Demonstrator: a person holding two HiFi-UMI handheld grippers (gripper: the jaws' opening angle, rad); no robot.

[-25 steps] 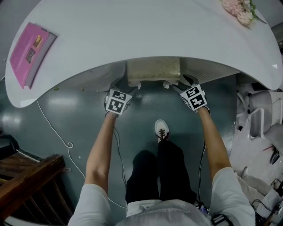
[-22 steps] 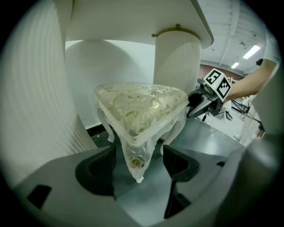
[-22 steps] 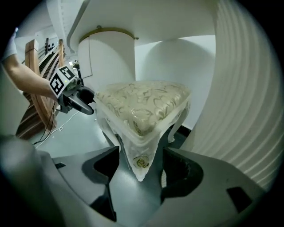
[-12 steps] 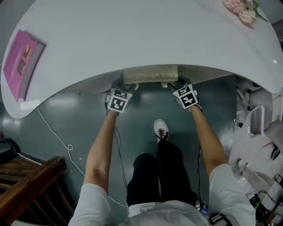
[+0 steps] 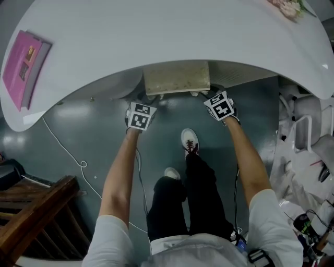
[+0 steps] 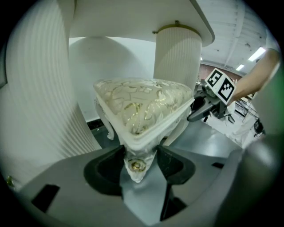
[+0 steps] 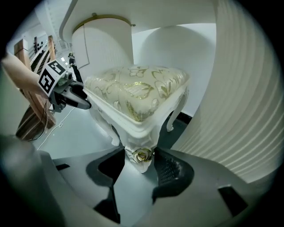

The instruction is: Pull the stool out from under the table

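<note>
A white carved stool (image 5: 176,77) with a cream and gold cushion stands partly under the white table (image 5: 156,36). My left gripper (image 5: 151,99) is shut on the stool's front left corner. In the left gripper view both pads press the carved corner with the gold rose (image 6: 135,165). My right gripper (image 5: 206,95) holds the front right corner, and its jaws are closing on the rose carving (image 7: 142,156). The stool's cushion (image 6: 142,106) (image 7: 137,95) fills both gripper views. Each gripper view also shows the other gripper at the cushion's far corner.
A pink book (image 5: 23,60) lies on the table's left, pink flowers (image 5: 287,8) at its far right. Ribbed table pedestals (image 6: 177,57) stand behind and beside the stool. Dark wooden furniture (image 5: 36,208) is at lower left, white bags (image 5: 308,151) at right. A cable (image 5: 68,156) trails on the floor.
More of the stool's seat shows out from under the table edge than half a second ago. Both grippers stay at its corners. A second shoe has come into view below.
</note>
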